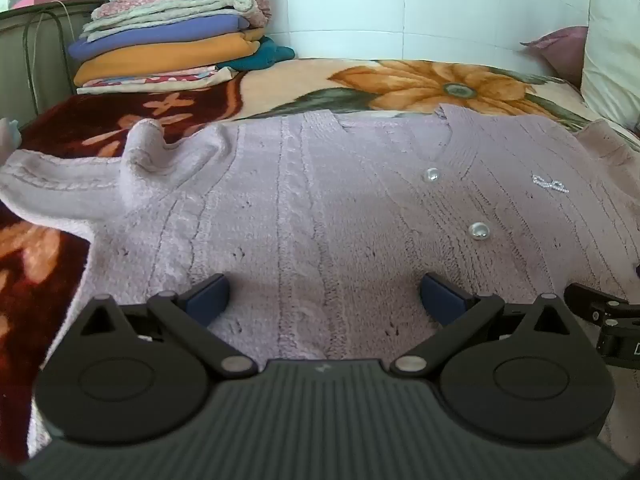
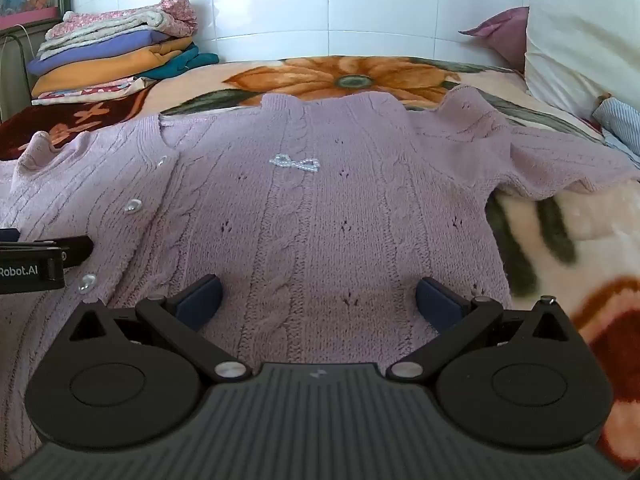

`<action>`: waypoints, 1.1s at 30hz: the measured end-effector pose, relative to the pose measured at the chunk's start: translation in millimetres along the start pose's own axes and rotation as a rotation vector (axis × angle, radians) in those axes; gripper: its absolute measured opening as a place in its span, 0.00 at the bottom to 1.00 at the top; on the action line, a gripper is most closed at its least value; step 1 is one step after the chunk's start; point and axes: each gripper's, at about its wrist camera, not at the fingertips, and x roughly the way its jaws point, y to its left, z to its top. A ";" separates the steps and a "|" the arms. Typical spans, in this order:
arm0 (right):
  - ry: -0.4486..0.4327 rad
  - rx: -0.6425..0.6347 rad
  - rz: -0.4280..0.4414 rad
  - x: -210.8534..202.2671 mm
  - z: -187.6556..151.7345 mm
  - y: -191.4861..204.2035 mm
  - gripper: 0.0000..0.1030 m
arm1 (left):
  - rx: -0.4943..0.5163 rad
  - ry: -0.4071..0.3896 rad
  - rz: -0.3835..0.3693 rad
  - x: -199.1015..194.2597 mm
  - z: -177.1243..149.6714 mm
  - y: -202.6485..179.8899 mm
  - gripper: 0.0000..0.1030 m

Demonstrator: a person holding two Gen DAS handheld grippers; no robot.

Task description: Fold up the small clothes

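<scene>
The fingers [image 1: 208,298] of the left gripper [image 1: 324,300] are seen spread wide apart, released, with nothing held between them. Under them, in the lower middle of the frame, the lilac knitted cardigan [image 1: 320,208] is laid flat on the bed. Whether the fingers touch the knit cannot be told. Two pearl buttons [image 1: 479,231] are seen on the cardigan in the right part of the left wrist view, and one sleeve [image 1: 60,192] is stretched toward the left edge of the frame.

The fingers [image 2: 438,304] of the right gripper [image 2: 318,300] are also released and wide apart, and nothing is grasped. They are placed over the cable-knit front of the same cardigan [image 2: 320,220]. A small pearl bow [image 2: 295,163] is sewn on it in the upper middle of the frame, and the other sleeve [image 2: 560,160] is spread toward the right edge.

The cardigan is carried by a floral blanket [image 2: 340,76] with a large orange flower. A stack of folded clothes [image 1: 168,48] is placed in the upper left of the frame, against the white tiled wall [image 1: 400,0]. A white pillow [image 2: 580,40] is seen in the upper right.
</scene>
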 end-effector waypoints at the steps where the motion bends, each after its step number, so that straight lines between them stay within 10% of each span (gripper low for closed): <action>1: -0.003 0.001 0.001 -0.1 -0.2 -0.2 1.00 | -0.001 0.005 -0.001 0.2 0.1 0.0 1.00; 33: -0.010 0.001 0.003 -2.9 -0.6 -1.4 1.00 | 0.005 -0.020 0.013 -4.7 -1.8 -0.8 1.00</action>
